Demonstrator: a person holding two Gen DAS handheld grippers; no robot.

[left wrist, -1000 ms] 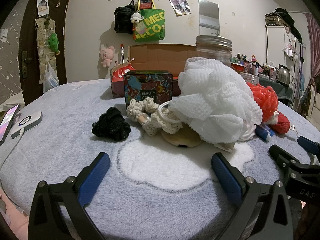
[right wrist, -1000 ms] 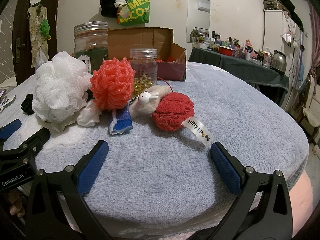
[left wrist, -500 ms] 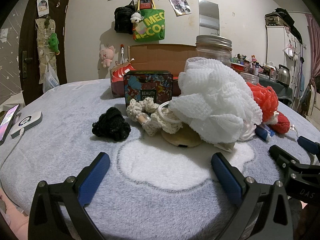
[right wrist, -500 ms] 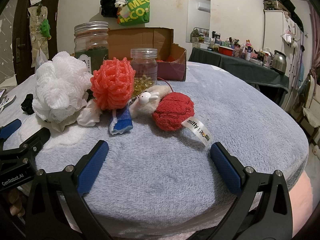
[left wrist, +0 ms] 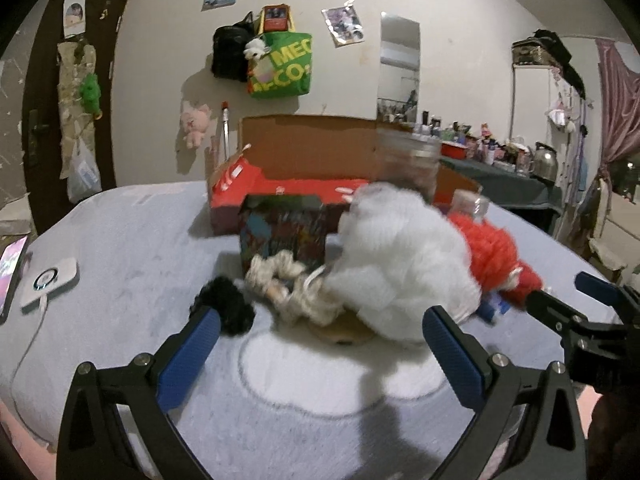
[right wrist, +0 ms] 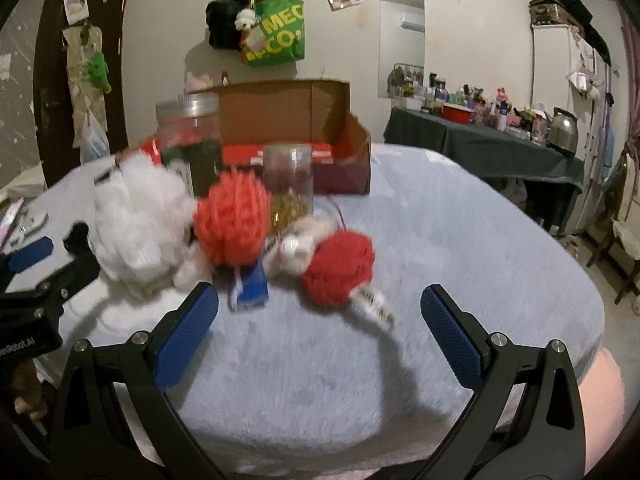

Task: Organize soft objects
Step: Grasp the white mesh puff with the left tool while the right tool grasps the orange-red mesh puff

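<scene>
Both tongs have risen, left tongs (left wrist: 320, 344) and right tongs (right wrist: 319, 320) released, bare blanket (right wrist: 320, 380) between them.

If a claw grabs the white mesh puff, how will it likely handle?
The white mesh puff looks like bunched netting, so it probably squashes and weighs little. Its ruffled folds should catch rather than slip. Leaning against the orange puff, it may nudge that one.
</scene>
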